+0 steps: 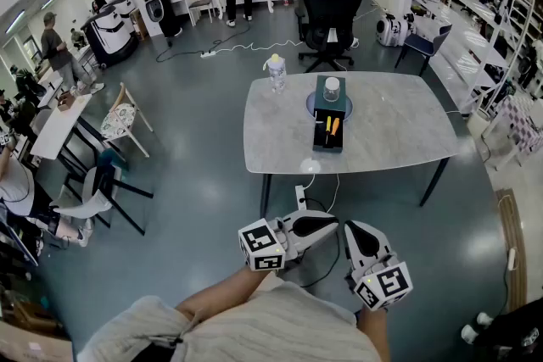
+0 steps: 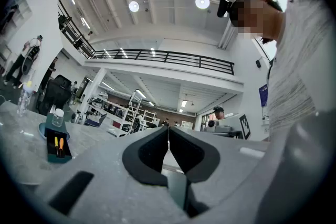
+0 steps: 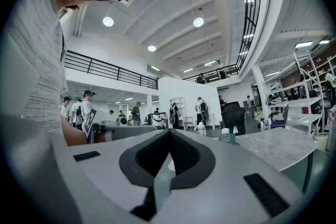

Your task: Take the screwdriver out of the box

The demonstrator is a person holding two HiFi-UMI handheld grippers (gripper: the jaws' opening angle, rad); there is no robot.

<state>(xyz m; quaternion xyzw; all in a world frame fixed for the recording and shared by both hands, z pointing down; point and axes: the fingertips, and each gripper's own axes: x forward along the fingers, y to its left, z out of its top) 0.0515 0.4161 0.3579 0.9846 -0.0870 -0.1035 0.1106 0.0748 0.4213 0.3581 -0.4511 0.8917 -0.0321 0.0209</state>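
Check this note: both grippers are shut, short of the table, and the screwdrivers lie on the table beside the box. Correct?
No. The head view shows the screwdrivers lying inside the box, not beside it. The rest stands: the left gripper and right gripper are shut, short of the table.

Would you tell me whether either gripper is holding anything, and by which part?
Nothing is held: the left gripper and the right gripper are both shut and empty, short of the table.

Screwdriver (image 1: 333, 129) — lying in box (image 1: 329, 142).
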